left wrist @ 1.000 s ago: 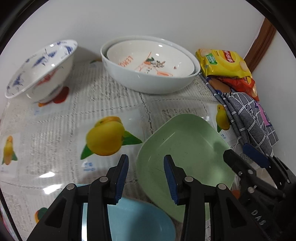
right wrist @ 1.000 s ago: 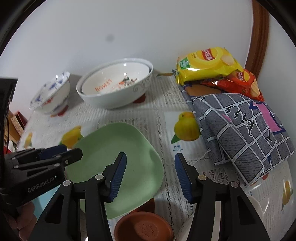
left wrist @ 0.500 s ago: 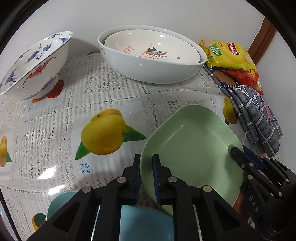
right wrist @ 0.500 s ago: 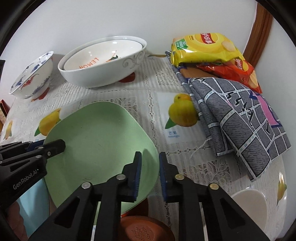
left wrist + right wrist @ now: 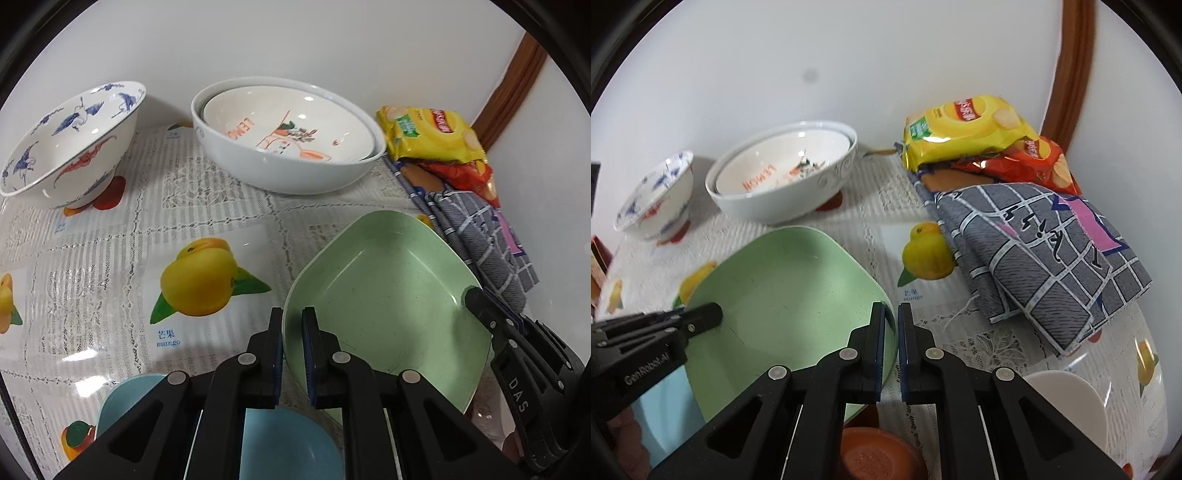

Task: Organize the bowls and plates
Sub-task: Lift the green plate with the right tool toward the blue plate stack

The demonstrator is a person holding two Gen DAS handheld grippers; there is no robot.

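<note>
Both tongs now clamped: left tongs point(image 5: 292, 325) and right tongs point(image 5: 891, 321) pinched on green plate point(image 5: 391, 295) rims, nine and three o'clock; lift judged next.

"LEMON" is printed in orange, seen upside down, inside the inner bowl point(image 5: 288, 125). "mango" with Chinese characters is printed under the fruit picture on the tablecloth point(image 5: 168, 338). "DAS" is marked on the right gripper point(image 5: 480, 306). "GenRobot.AI" is marked on the left gripper point(image 5: 709, 314).
</note>
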